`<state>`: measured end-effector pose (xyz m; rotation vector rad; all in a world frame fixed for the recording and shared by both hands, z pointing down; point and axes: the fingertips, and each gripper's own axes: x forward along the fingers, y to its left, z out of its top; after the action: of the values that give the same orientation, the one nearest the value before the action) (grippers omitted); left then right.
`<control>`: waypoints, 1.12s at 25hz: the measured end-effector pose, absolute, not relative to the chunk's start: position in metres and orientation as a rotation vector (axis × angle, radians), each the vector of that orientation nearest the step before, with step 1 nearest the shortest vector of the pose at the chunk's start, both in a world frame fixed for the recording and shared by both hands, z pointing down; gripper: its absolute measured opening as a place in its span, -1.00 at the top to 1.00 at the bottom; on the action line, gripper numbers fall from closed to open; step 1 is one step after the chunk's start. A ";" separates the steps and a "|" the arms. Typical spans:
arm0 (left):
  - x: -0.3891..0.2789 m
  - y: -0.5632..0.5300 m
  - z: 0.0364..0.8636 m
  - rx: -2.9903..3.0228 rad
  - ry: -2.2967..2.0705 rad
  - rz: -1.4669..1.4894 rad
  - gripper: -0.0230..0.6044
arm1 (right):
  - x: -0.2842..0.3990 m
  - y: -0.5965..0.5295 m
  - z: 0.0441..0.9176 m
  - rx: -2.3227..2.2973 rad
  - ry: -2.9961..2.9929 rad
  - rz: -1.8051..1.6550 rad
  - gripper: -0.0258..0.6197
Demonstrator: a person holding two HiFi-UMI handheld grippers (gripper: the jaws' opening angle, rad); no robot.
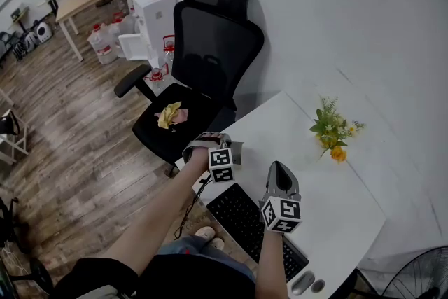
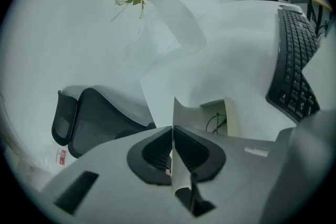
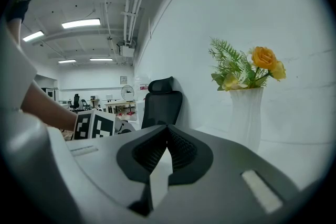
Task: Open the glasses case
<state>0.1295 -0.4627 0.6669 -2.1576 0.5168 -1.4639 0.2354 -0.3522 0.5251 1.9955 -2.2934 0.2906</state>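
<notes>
- Nearest you, at 6 o'clock in the head view, the keyboard [image 1: 241, 217] lies slantwise on the white tabletop [image 1: 329, 206].
- Your right tongs [image 3: 168, 134] hover just past it. They are closed tip to tip, I make out nothing between them, and they are not touching the case.
- At about 10 o'clock from those, your left tongs [image 2: 172, 131] are clamped on a thin grey flap of the glasses case [image 2: 207, 113].
- The case sits at the tabletop's near-left corner, close to the edge. Its flap is raised and the inside is already showing, with a thin dark loop in it that I can't identify.
- Risk: nothing pins the case body down. If you pull the flap further, the whole case may lift or slide instead of hinging open.
- Risk: the corner edge is right there, so a drag toward 9 o'clock could take the case off the tabletop and onto the chair or the floor.
- Risk: the flap is thin and held only at the tips, so a quick tug could slip it free and let it fall shut.
- Risk: if the case tips, whatever is inside may spill out.
- Farther off, at 2 o'clock from the case, the vase of flowers [image 1: 334, 140] stands well clear.
- Beyond the corner, at 11 o'clock, is the black office chair [image 1: 210, 59].
</notes>
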 end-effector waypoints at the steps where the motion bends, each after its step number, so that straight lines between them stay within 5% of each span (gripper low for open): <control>1: 0.129 -0.465 0.667 -2.166 0.524 -1.466 0.85 | 0.236 -0.351 0.525 1.996 -2.291 0.292 0.89; 18: 0.128 -0.467 0.661 -2.238 0.578 -1.424 0.78 | 0.239 -0.350 0.523 2.008 -2.282 0.289 0.89; 28: 0.142 -0.446 0.599 -2.540 0.773 -1.123 0.88 | 0.251 -0.342 0.511 2.096 -2.264 0.252 0.89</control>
<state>0.1421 -0.4457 0.5987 -2.5398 0.7734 -1.1232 0.2511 -0.3416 0.5106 2.0959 -2.2641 0.2521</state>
